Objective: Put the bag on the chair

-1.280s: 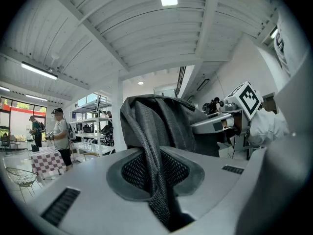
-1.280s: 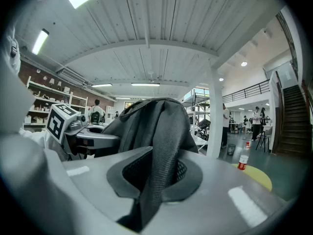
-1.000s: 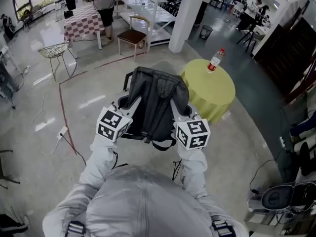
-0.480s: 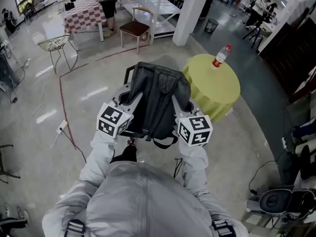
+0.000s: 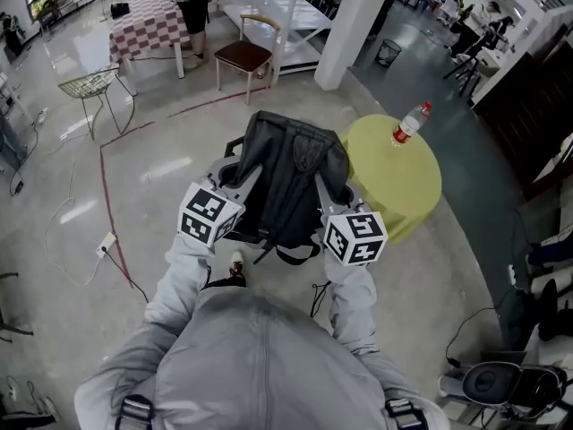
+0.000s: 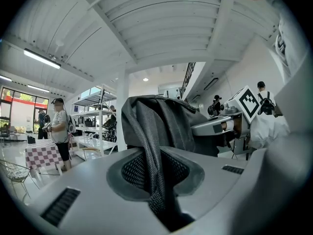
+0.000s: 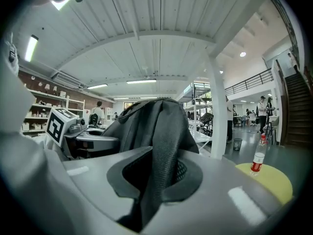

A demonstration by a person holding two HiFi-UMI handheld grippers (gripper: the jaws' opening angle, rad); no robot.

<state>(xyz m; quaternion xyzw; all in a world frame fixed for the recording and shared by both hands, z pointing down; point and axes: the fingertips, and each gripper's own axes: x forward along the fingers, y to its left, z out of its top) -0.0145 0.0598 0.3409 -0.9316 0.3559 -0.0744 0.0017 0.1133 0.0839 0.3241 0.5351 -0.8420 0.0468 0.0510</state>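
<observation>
A dark grey backpack [image 5: 291, 177] hangs in the air in front of me, held by its two shoulder straps. My left gripper [image 5: 235, 186] is shut on the left strap [image 6: 149, 160], which runs down between its jaws. The right strap [image 7: 159, 175] is pinched in my right gripper [image 5: 333, 197], also shut. Across the bag each gripper view shows the other gripper. A wooden chair with a brown seat [image 5: 242, 56] stands farther ahead on the floor, apart from the bag.
A round table with a yellow cloth [image 5: 398, 173] and a red-labelled bottle [image 5: 408, 124] stands just right of the bag. A white pillar [image 5: 354, 25], a wire chair [image 5: 88, 86], a checkered table [image 5: 148, 25] and a person [image 5: 190, 7] lie ahead. A red cable [image 5: 112, 213] crosses the floor.
The view has moved forward with me: chair, yellow table and bottle sit lower and nearer in the head view. Both grippers keep the same hold on the straps.
</observation>
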